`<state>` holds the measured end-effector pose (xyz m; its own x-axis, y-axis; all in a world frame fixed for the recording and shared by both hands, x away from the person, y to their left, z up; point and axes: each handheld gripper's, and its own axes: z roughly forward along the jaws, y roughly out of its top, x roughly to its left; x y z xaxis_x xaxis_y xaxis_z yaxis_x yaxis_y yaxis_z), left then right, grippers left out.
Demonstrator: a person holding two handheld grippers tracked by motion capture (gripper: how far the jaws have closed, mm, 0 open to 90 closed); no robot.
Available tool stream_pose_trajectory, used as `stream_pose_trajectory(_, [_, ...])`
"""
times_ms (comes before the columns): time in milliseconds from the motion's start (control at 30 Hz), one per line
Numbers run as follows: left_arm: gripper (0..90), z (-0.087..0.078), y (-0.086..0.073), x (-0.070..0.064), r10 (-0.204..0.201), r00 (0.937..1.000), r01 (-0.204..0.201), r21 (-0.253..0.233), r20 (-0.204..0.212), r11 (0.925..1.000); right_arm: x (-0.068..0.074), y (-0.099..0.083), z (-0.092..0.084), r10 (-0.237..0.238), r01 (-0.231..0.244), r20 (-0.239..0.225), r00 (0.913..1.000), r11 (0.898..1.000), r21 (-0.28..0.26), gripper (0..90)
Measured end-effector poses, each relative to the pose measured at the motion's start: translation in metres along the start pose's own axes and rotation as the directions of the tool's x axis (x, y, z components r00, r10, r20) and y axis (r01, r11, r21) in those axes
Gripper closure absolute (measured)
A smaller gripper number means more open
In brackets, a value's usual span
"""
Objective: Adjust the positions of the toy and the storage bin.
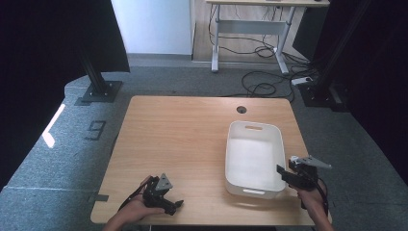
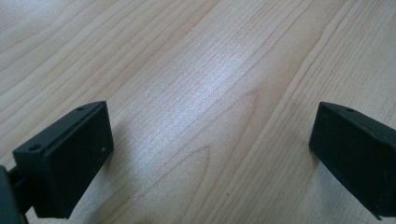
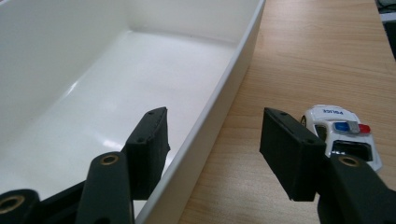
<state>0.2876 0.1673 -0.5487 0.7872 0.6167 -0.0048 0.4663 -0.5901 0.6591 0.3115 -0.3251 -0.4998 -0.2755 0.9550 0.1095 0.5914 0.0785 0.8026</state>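
A white plastic bin (image 1: 278,144) stands empty on the right half of the wooden table (image 1: 178,134). My right gripper (image 1: 281,171) hovers at the bin's near right corner. In the right gripper view its jaws straddle the bin's wall (image 3: 233,79), one inside and one outside, open and not touching it (image 3: 212,144). A small white toy police car (image 3: 343,133) sits on the wood just outside the bin, partly behind the outer jaw. My left gripper (image 1: 177,206) rests near the table's front left edge. Its jaws stand open over bare wood (image 2: 210,154).
A round cable hole (image 1: 241,109) is in the table behind the bin. Black stands (image 1: 98,86) flank the table on the grey floor. A white desk (image 1: 250,29) and loose cables (image 1: 262,86) lie beyond.
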Motion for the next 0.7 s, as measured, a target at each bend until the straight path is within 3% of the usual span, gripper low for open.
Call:
stream_pose_trajectory(267, [0.0, 0.0, 0.0, 0.0, 0.0, 1.0, 0.0, 0.0, 0.0, 1.0, 0.0044, -0.001, 0.005, 0.01, -0.01, -0.024, 0.9996, 1.0, 0.016, 47.7])
stream_pose_trajectory(400, [0.0, 0.0, 0.0, 0.0, 0.0, 1.0, 0.0, 0.0, 0.0, 1.0, 0.0041, -0.0006, 0.0048, 0.058, -0.056, -0.044, 0.9974, 0.998, 0.036, 53.7])
stream_pose_trajectory(567, [0.0, 0.0, 0.0, 0.0, 0.0, 1.0, 0.0, 0.0, 0.0, 1.0, 0.0054, 0.001, 0.0045, 0.071, -0.068, -0.063, 0.9955, 0.996, 0.055, 61.8])
stream_pose_trajectory(700, [0.0, 0.0, 0.0, -0.0001, -0.001, 1.0, 0.001, 0.0, 0.0, 1.0, 0.0055, 0.0013, 0.0047, 0.088, -0.084, -0.07, 0.9937, 0.995, 0.06, 62.8])
